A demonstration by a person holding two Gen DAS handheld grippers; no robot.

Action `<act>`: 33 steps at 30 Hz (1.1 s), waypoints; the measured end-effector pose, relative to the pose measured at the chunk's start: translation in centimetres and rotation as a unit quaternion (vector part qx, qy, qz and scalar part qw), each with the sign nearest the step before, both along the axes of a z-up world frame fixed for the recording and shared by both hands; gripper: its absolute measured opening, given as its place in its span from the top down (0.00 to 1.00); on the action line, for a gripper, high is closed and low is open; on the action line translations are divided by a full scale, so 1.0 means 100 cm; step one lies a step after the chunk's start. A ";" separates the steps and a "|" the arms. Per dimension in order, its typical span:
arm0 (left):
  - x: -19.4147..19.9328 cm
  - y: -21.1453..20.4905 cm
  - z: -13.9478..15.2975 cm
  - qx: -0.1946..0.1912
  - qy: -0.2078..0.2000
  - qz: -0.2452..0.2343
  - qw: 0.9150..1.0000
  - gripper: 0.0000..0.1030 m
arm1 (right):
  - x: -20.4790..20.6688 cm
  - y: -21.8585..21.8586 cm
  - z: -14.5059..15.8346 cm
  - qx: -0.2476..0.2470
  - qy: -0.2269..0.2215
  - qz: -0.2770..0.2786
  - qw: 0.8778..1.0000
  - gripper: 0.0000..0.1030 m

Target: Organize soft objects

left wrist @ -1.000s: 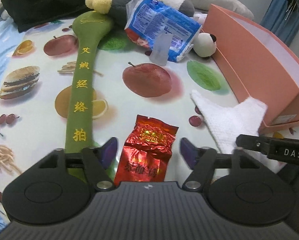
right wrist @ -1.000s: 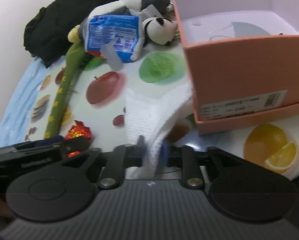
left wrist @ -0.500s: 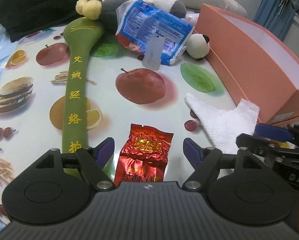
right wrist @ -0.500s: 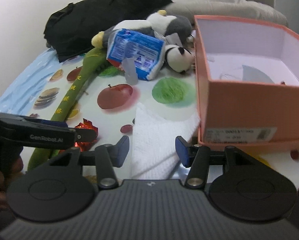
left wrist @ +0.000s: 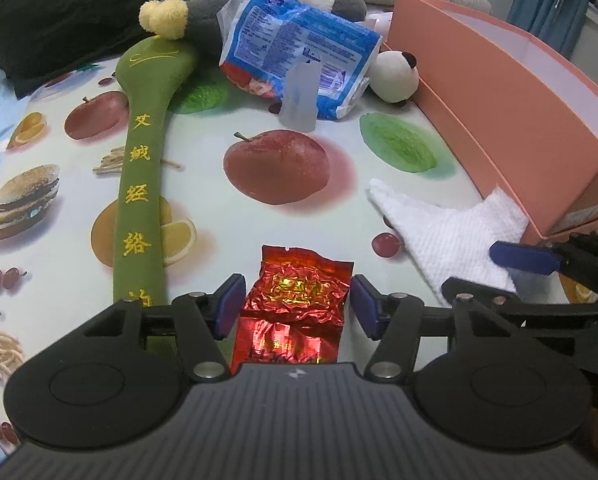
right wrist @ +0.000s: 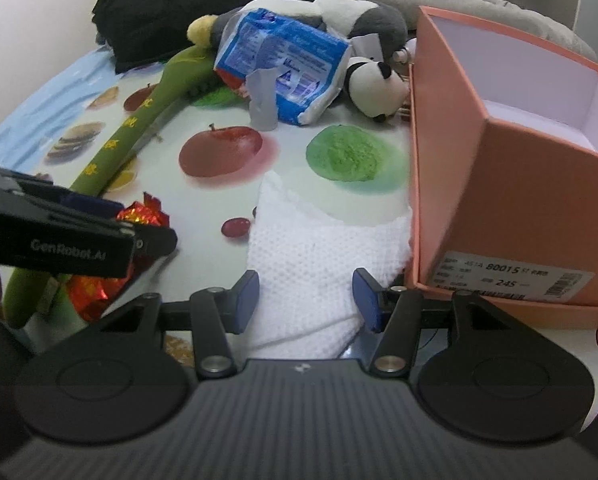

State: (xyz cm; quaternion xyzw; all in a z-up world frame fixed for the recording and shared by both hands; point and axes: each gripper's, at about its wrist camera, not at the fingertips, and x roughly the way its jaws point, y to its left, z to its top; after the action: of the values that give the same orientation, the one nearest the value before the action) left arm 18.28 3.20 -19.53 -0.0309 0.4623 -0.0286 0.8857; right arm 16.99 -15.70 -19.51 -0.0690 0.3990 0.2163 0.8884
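A red foil packet point(left wrist: 295, 308) lies on the fruit-print cloth between the jaws of my open left gripper point(left wrist: 297, 306); I cannot tell whether the pads touch it. A white knitted cloth point(right wrist: 323, 248) lies flat against the open salmon box point(right wrist: 511, 184), and my right gripper point(right wrist: 306, 298) is open over its near end. The cloth also shows in the left wrist view point(left wrist: 447, 236). A long green plush paddle point(left wrist: 143, 184), a blue plastic pack point(left wrist: 299, 48), a panda plush point(left wrist: 395, 76) and a grey-white plush point(right wrist: 363, 12) lie further back.
A small clear cup point(left wrist: 299, 100) stands in front of the blue pack. A black garment point(left wrist: 59, 12) and a grey cushion point(right wrist: 479, 4) lie at the back. The box point(left wrist: 519, 120) walls off the right side.
My right gripper has opened and let go of the white cloth, which now lies flat. My left gripper has narrowed around the red packet.
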 end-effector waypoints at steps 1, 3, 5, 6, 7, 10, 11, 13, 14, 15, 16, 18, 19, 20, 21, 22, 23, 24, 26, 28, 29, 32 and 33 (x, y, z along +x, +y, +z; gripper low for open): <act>0.000 0.000 0.001 0.000 -0.001 0.003 1.000 0.38 | -0.001 0.002 0.000 -0.004 0.000 0.005 1.000 0.53; -0.001 0.002 0.002 -0.003 -0.001 0.009 1.000 0.39 | -0.002 0.006 0.001 -0.003 0.003 0.019 1.000 0.66; -0.003 0.003 0.004 -0.009 0.000 0.015 1.000 0.39 | -0.002 0.009 0.002 -0.001 0.007 0.028 1.000 0.80; -0.003 0.003 0.006 -0.010 0.000 0.016 1.000 0.39 | -0.003 0.010 0.003 0.000 0.010 0.030 1.000 0.86; -0.004 0.004 0.009 -0.012 0.000 0.018 1.000 0.39 | -0.004 0.011 0.006 0.002 0.012 0.029 0.999 0.86; -0.006 0.004 0.024 -0.017 -0.008 0.020 1.000 0.39 | -0.009 0.006 0.019 0.011 0.010 0.024 1.000 0.87; -0.008 0.002 0.031 -0.018 -0.014 0.020 1.000 0.39 | -0.011 0.004 0.026 0.015 0.006 0.024 1.000 0.87; -0.012 -0.001 0.047 -0.019 -0.031 0.016 0.999 0.39 | -0.015 -0.003 0.044 0.021 -0.009 0.018 1.000 0.87; -0.013 -0.003 0.053 -0.020 -0.038 0.015 0.999 0.39 | -0.016 -0.005 0.051 0.023 -0.014 0.015 1.000 0.87; -0.015 -0.004 0.062 -0.023 -0.046 0.014 0.999 0.39 | -0.017 -0.009 0.060 0.026 -0.020 0.008 0.999 0.87; -0.017 -0.006 0.069 -0.026 -0.052 0.013 0.998 0.39 | -0.018 -0.013 0.067 0.031 -0.025 0.003 0.999 0.87; -0.020 -0.010 0.082 -0.031 -0.063 0.014 0.997 0.39 | -0.020 -0.021 0.084 0.039 -0.035 -0.007 0.999 0.87; -0.022 -0.012 0.089 -0.034 -0.069 0.014 0.997 0.39 | -0.021 -0.024 0.090 0.042 -0.040 -0.011 0.998 0.87; -0.023 -0.013 0.096 -0.039 -0.073 0.014 0.996 0.39 | -0.022 -0.027 0.097 0.044 -0.046 -0.015 0.998 0.87; -0.024 -0.014 0.103 -0.042 -0.078 0.014 0.996 0.39 | -0.023 -0.030 0.102 0.047 -0.050 -0.018 0.997 0.87; -0.025 -0.016 0.109 -0.045 -0.081 0.013 0.996 0.39 | -0.024 -0.033 0.108 0.051 -0.052 -0.022 0.997 0.87; -0.025 -0.018 0.116 -0.047 -0.084 0.012 0.995 0.39 | -0.024 -0.036 0.114 0.056 -0.054 -0.024 0.997 0.87; -0.026 -0.021 0.123 -0.049 -0.087 0.010 0.995 0.39 | -0.025 -0.039 0.120 0.060 -0.058 -0.027 0.996 0.87; -0.028 -0.025 0.134 -0.051 -0.094 0.007 0.994 0.39 | -0.025 -0.041 0.131 0.061 -0.065 -0.029 0.996 0.87; -0.028 -0.030 0.146 -0.053 -0.099 0.004 0.994 0.39 | -0.026 -0.044 0.142 0.062 -0.073 -0.033 0.995 0.87; -0.028 -0.033 0.151 -0.055 -0.101 0.002 0.993 0.39 | -0.026 -0.046 0.147 0.064 -0.076 -0.034 0.994 0.87; -0.026 -0.041 0.167 -0.059 -0.108 -0.002 0.992 0.39 | -0.024 -0.055 0.162 0.067 -0.083 -0.041 0.993 0.87; -0.025 -0.043 0.172 -0.060 -0.110 -0.004 0.992 0.39 | -0.023 -0.059 0.168 0.067 -0.085 -0.044 0.993 0.87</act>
State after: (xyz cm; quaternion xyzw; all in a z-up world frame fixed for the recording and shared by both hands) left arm 15.79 -1.14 -2.32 -0.0790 0.3596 -0.0630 0.9276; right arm 14.72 -21.55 -2.75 -0.0096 0.3092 0.1972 0.9303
